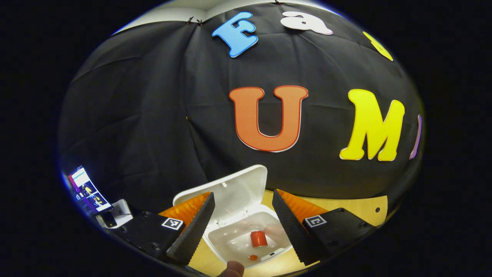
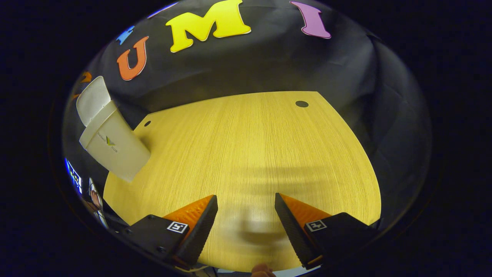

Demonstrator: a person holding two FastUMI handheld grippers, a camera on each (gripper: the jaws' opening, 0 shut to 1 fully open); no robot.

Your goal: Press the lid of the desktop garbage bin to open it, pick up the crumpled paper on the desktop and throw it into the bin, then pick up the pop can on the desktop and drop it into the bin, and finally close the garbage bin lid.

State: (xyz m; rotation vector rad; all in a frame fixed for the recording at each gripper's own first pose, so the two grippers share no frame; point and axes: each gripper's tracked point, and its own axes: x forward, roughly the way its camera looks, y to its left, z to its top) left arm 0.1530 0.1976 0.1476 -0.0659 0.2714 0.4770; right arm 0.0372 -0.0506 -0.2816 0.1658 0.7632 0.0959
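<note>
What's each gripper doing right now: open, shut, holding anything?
Left gripper: open, holding nothing, poised over the open bin with the pop can inside.
Right gripper: open, holding nothing, above the bare table.

A black cloth wall (image 2: 269, 65) is hanging in soft folds behind a light wood-grain surface (image 2: 250, 154) (two small dark round holes are showing near its far edge), while a lit screen (image 1: 88, 191) is glowing at the side.
</note>
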